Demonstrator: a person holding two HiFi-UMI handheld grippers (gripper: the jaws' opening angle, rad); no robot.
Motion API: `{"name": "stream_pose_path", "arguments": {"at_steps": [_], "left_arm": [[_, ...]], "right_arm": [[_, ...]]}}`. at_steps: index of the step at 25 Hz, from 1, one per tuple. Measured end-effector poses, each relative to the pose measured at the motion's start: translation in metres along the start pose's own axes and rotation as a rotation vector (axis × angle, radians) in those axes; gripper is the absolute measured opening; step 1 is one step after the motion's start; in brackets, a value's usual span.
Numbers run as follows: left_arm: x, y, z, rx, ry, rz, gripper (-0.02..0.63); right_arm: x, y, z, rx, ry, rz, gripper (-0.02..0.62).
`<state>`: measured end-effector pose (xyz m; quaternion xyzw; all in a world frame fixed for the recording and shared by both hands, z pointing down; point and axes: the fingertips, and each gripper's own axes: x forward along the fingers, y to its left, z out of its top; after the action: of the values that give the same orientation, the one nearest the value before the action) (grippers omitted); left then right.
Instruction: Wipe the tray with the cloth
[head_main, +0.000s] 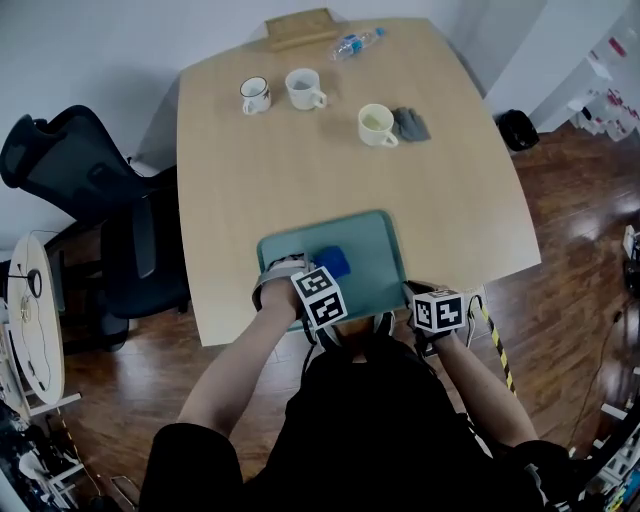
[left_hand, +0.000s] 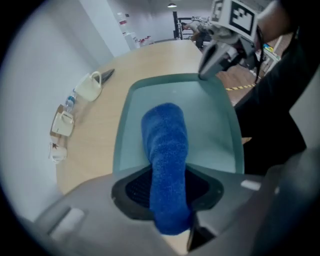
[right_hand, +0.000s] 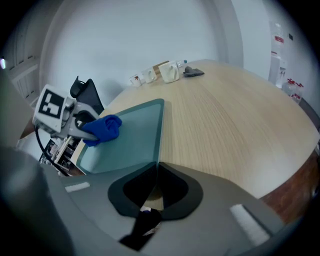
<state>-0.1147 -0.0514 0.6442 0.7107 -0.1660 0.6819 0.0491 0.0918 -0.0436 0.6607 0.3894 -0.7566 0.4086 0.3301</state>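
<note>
Pinching the blue cloth (head_main: 333, 262) between its jaws, the left gripper (head_main: 325, 272) is pointing down into the green tray (head_main: 372, 250), which is lying on the table (head_main: 300, 180) at the edge nearest the person. The left gripper view is showing the grip plainly: the cloth is filling the gap between the two dark pads and hanging out onto the tray floor, toward the tray's left half. The head view is hiding this contact behind the marker cube.

The right gripper (head_main: 410, 292) is sitting at the tray's near right corner. Its own view is showing the jaws pressed together on the tray's rim, which is running straight into the seam between them. The left gripper view is confirming this from the other side, with the right gripper's tip resting on that corner.

Only the head view is taking in the whole table: a cream mug (head_main: 377, 125) is touching a grey rag (head_main: 411, 124), a white mug (head_main: 305, 88) and a dark-rimmed mug (head_main: 256, 95) are standing further back, and a bottle (head_main: 355, 43) is lying at the far end. A black chair (head_main: 90, 190) is standing to the left.
</note>
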Motion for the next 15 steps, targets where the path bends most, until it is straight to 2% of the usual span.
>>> {"name": "stream_pose_path", "arguments": {"at_steps": [5,7,10,13,15], "left_arm": [[-0.012,-0.085,-0.007,0.084,-0.036,-0.106,0.144],[-0.012,-0.099,-0.009,0.101,-0.048,-0.108,0.144],[-0.008,-0.096,-0.010,0.104,-0.055,-0.093,0.144],[-0.005,-0.085,-0.011,0.110,-0.057,-0.139,0.146],[-0.001,-0.062,-0.016,0.108,-0.050,-0.148,0.147]], "right_arm": [[-0.001,-0.002,-0.001,-0.005,0.002,-0.012,0.020],[0.000,-0.002,0.000,-0.007,0.005,-0.016,0.020],[0.000,-0.002,0.001,-0.006,0.008,-0.021,0.020],[0.001,0.001,0.001,-0.007,0.010,-0.017,0.020],[0.001,0.002,0.002,-0.013,0.011,-0.015,0.020]]}}
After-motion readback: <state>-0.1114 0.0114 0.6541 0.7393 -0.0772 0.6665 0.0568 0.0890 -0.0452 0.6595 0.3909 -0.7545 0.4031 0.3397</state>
